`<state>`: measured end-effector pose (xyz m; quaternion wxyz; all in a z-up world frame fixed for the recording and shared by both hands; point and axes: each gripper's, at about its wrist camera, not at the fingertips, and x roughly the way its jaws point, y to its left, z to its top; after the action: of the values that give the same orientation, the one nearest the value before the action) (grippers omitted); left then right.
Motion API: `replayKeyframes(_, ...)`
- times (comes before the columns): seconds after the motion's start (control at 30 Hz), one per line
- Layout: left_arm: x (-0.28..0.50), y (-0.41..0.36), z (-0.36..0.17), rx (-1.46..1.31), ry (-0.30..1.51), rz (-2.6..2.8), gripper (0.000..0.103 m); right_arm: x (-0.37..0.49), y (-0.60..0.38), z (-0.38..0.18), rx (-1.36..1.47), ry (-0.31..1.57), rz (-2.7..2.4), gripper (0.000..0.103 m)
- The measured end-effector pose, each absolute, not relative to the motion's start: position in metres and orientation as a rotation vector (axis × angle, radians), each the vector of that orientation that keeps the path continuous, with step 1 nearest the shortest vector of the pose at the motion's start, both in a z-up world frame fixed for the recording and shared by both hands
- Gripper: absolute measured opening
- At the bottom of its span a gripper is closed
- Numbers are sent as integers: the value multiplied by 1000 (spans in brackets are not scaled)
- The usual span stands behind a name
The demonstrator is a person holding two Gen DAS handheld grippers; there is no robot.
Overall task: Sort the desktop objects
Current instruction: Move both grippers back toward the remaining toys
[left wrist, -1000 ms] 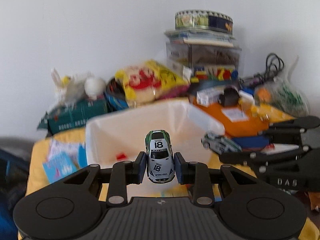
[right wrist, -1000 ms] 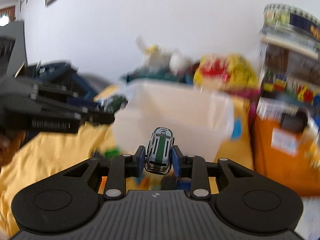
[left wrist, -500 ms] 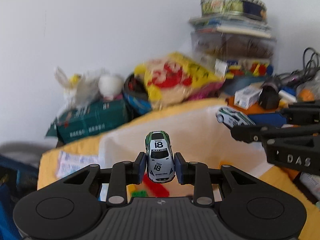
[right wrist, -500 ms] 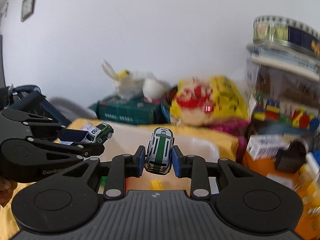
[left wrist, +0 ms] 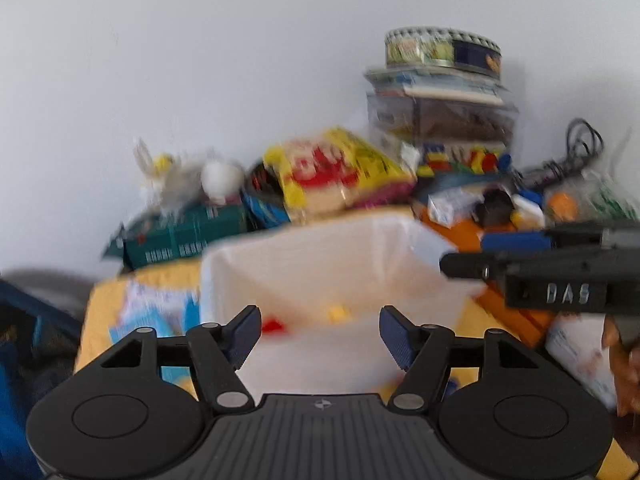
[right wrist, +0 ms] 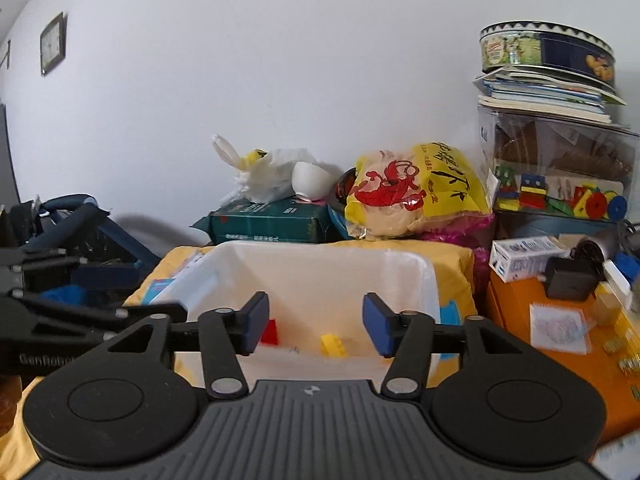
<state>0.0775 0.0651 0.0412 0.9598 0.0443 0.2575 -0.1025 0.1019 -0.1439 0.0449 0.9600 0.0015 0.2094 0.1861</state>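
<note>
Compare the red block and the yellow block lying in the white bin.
In the right wrist view, the red block lies toward the left of the white bin, partly hidden behind a gripper pad; the yellow block lies nearer the middle, in full view. The red block looks taller, the yellow one squatter. Both rest on the bin floor, apart.

Smooth white plastic bin

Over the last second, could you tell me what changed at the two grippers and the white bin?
Both toy cars were let go: the left gripper and right gripper each held one a second ago, and now their jaws are opening with nothing between them. Neither car shows now. The white bin stayed in place under both grippers, with the red brick and yellow brick inside.
</note>
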Motion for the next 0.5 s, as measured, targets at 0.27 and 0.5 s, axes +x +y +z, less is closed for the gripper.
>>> replayKeyframes(0.27,36,52,-14,58,719,-174,69,64,-155,5,-8,560,439,58)
replayKeyframes(0.5,14,42,-33,11,796,-79,69,32,-154,-29,-132,631,548,59)
